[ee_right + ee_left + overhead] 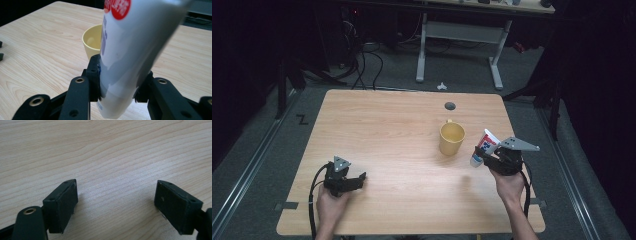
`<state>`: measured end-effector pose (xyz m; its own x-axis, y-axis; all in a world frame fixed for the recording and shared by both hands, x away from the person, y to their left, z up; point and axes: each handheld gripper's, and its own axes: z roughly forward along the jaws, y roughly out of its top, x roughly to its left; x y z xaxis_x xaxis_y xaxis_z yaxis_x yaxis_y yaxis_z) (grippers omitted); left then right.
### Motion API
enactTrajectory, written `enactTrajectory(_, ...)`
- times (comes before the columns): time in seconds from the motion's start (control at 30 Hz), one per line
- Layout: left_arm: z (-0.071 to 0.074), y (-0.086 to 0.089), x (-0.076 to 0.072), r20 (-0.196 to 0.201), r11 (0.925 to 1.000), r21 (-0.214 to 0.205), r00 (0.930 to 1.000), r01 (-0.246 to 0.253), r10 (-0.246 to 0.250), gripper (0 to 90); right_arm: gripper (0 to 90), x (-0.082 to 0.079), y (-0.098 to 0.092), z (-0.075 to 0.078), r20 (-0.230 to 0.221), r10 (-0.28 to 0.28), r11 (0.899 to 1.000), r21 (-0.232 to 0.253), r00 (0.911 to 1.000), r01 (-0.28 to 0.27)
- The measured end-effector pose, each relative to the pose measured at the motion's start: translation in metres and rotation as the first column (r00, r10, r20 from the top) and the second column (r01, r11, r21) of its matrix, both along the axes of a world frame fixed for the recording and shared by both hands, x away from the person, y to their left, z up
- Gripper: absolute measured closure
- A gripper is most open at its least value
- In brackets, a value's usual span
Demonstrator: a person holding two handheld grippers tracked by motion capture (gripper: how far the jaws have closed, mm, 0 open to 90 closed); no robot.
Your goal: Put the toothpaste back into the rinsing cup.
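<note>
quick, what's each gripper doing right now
Left gripper: open, nothing between its jaws, low over the bare table.
Right gripper: shut on the white tube, beside the yellow cup.

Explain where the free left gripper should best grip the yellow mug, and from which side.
Probably the near rim wall of the yellow mug, from above: it stands upright with its mouth open, and its handle points away toward the table's far edge. The left gripper already has its fingers open.

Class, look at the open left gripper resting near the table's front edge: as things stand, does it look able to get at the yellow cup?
Probably yes. The left gripper is open and holds nothing, and bare table lies between it and the yellow cup. The tube in the right gripper sits on the cup's far side.
</note>
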<state>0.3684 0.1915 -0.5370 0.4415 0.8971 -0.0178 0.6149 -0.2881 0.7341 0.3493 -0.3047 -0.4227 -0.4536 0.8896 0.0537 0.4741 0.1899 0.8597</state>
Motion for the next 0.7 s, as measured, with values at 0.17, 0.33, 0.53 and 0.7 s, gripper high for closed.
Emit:
enactTrajectory(0.17,0.000,0.000,0.000,-0.001,1.0000,0.000,1.0000,0.001,-0.001,19.5,65.1,0.002,0.000,0.006,0.003,0.010,1.000,0.002,0.9999,-0.010)
enactTrajectory(0.33,0.000,0.000,0.000,0.000,1.0000,0.000,1.0000,0.000,0.000,19.5,65.1,0.006,0.002,0.014,0.010,0.025,1.000,0.000,0.9996,-0.025)
enactTrajectory(0.53,0.000,0.000,0.000,0.000,1.0000,0.000,1.0000,0.000,0.000,19.5,65.1,0.011,0.004,0.020,0.015,0.035,0.999,-0.002,0.9993,-0.035)
enactTrajectory(0.7,0.000,0.000,0.000,0.000,1.0000,0.000,1.0000,0.000,0.000,19.5,65.2,0.016,0.007,0.027,0.018,0.044,0.999,-0.006,0.9989,-0.044)
